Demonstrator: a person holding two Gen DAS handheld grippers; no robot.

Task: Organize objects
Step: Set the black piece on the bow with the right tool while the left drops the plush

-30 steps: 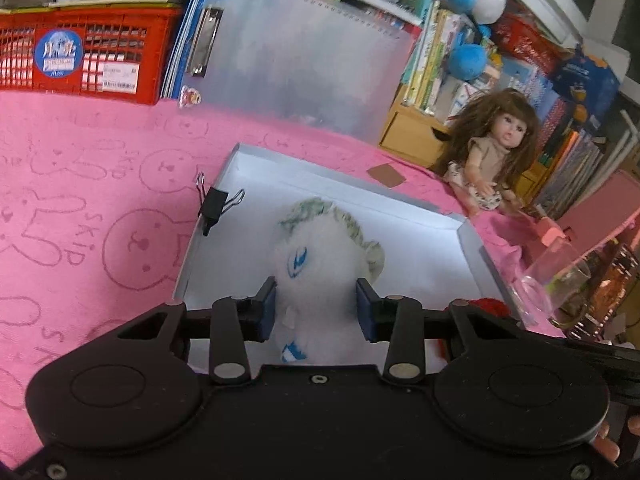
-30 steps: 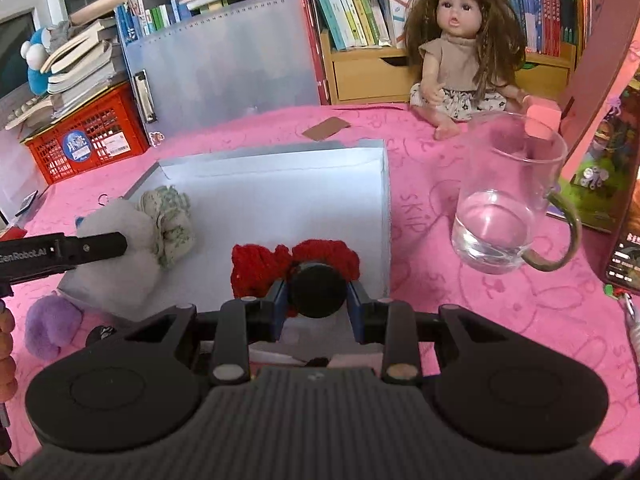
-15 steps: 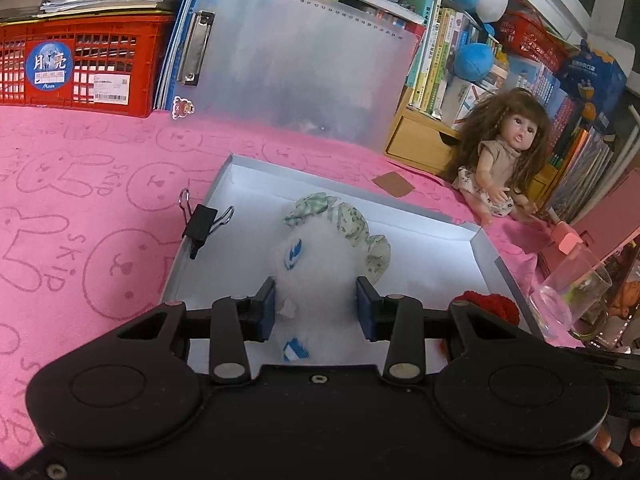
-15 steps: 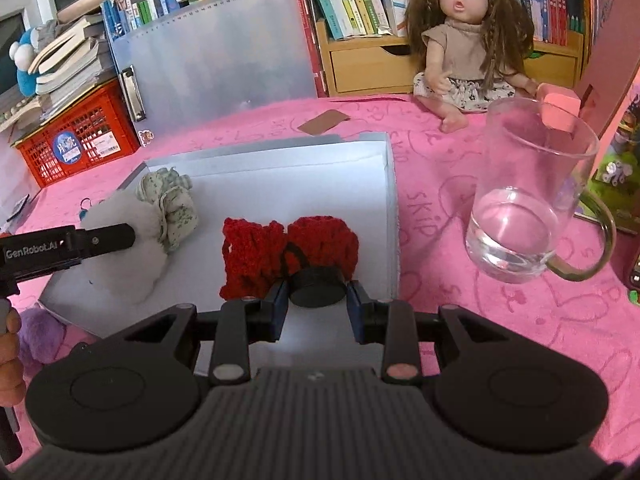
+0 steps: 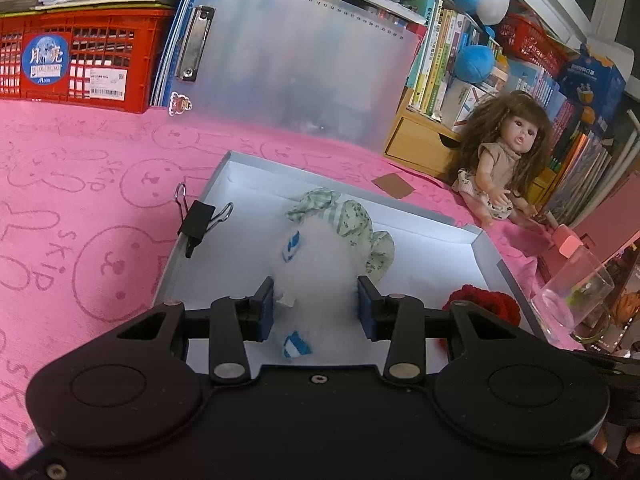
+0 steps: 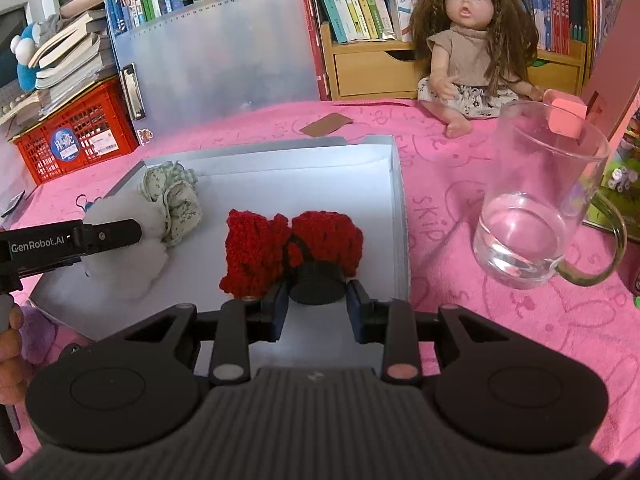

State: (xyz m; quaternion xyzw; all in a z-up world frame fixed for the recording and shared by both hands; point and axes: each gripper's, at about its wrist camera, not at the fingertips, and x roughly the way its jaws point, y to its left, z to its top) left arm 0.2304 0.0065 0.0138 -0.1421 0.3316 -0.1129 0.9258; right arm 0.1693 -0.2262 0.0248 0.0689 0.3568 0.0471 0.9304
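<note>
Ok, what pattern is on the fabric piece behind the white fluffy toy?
The fabric piece is pale green with checks and tiny dark floral sprigs; clearest in the left wrist view.

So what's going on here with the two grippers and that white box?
A person is sorting small items into a shallow white box on a pink cloth, one gripper in each hand. The left gripper is closed on a fluffy white plush toy inside the box, next to a green patterned scrunchie. The right gripper grips the black round piece attached to a red knitted bow, also in the box. A glass mug with some water stands outside, on the cloth.
</note>
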